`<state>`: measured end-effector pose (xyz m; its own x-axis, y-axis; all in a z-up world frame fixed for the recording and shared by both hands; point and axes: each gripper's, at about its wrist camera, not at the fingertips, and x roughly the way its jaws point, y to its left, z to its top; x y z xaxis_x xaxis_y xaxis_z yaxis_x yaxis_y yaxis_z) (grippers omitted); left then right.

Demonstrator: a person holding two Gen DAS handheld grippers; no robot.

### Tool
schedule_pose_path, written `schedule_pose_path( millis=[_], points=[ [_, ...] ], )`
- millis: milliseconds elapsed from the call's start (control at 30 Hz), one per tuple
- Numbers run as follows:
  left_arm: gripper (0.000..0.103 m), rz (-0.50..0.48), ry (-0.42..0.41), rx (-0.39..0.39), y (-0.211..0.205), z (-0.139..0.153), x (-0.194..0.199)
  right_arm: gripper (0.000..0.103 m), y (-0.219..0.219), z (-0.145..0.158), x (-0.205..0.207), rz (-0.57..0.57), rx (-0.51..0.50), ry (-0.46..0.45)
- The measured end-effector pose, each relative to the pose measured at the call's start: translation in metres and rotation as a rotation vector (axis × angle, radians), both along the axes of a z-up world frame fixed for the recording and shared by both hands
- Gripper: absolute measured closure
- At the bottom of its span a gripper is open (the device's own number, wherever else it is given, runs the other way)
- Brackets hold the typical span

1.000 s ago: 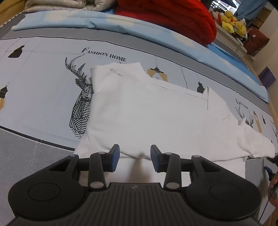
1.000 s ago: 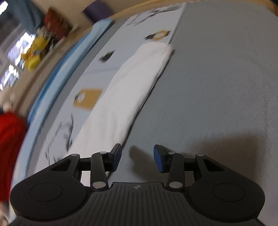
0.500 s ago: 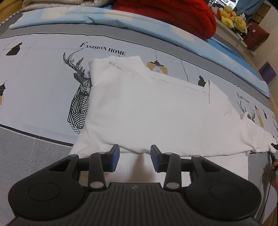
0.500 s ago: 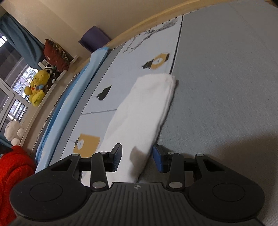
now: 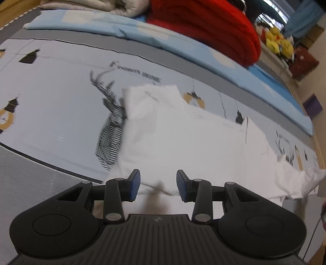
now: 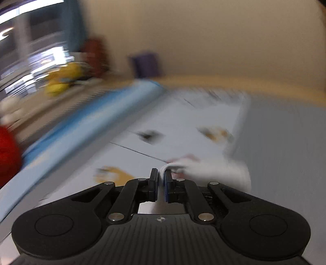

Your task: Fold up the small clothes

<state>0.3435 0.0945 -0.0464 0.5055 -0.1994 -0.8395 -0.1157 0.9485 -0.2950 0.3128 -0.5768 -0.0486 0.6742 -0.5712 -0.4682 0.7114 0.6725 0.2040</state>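
A white garment (image 5: 183,138) lies spread across the printed bedsheet (image 5: 51,114), folded lengthwise, its near edge under my left gripper. My left gripper (image 5: 158,185) is open, its blue pads on either side of the near fold edge, nothing held. In the right wrist view, my right gripper (image 6: 161,181) is shut on the end of the white garment (image 6: 214,169), whose layered edge sticks out between the pads. That view is blurred by motion.
A red blanket (image 5: 203,26) and a grey quilt (image 5: 91,6) lie at the far side of the bed. Yellow plush toys (image 5: 277,40) sit on a shelf at the back right. A grey band of sheet (image 5: 24,179) lies at the near left.
My right gripper has closed on the garment's end and swung up, blurring its view. In the left wrist view the garment's right end has shifted; the left gripper stays open.
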Motion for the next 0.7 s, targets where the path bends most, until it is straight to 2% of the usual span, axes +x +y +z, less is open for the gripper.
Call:
schedule_pose_path(
  millis=[67, 167, 267, 333, 367, 400, 433, 467, 500, 567, 633, 700],
  points=[
    [0.060, 0.027, -0.005, -0.012, 0.009, 0.004, -0.001, 0.098, 0.053, 0.032, 0.007, 0.133, -0.102, -0.016],
    [0.060, 0.057, -0.015, -0.027, 0.023, 0.011, -0.004, 0.098, 0.141, 0.066, 0.009, 0.348, -0.160, -0.052],
    [0.060, 0.085, -0.029, -0.043, 0.036, 0.018, -0.006, 0.098, 0.242, 0.084, -0.003, 0.580, -0.220, -0.085],
    [0.060, 0.104, -0.033, -0.053, 0.044, 0.020, -0.007, 0.097, 0.303, 0.083, -0.017, 0.750, -0.217, -0.101],
    [0.060, 0.113, -0.033, -0.058, 0.049, 0.021, -0.008, 0.096, 0.326, 0.080, -0.022, 0.848, -0.205, -0.094],
    [0.060, 0.121, -0.030, -0.063, 0.052, 0.021, -0.008, 0.090, 0.351, 0.072, -0.027, 0.995, -0.180, -0.057],
    [0.060, 0.127, -0.026, -0.070, 0.055, 0.020, -0.008, 0.088, 0.372, 0.062, -0.030, 1.165, -0.121, 0.023],
    [0.060, 0.132, -0.026, -0.077, 0.057, 0.021, -0.008, 0.088, 0.385, 0.053, -0.033, 1.258, -0.072, 0.091],
    [0.060, 0.134, -0.028, -0.082, 0.059, 0.022, -0.008, 0.088, 0.394, 0.043, -0.038, 1.287, -0.029, 0.157],
    [0.060, 0.134, -0.035, -0.082, 0.060, 0.023, -0.007, 0.085, 0.397, 0.031, -0.040, 1.271, 0.064, 0.274],
    [0.060, 0.134, -0.035, -0.079, 0.060, 0.023, -0.006, 0.080, 0.388, 0.028, -0.042, 1.167, 0.155, 0.319],
    [0.060, 0.137, -0.029, -0.073, 0.058, 0.019, -0.004, 0.078, 0.374, 0.027, -0.042, 1.095, 0.232, 0.325]
  ],
)
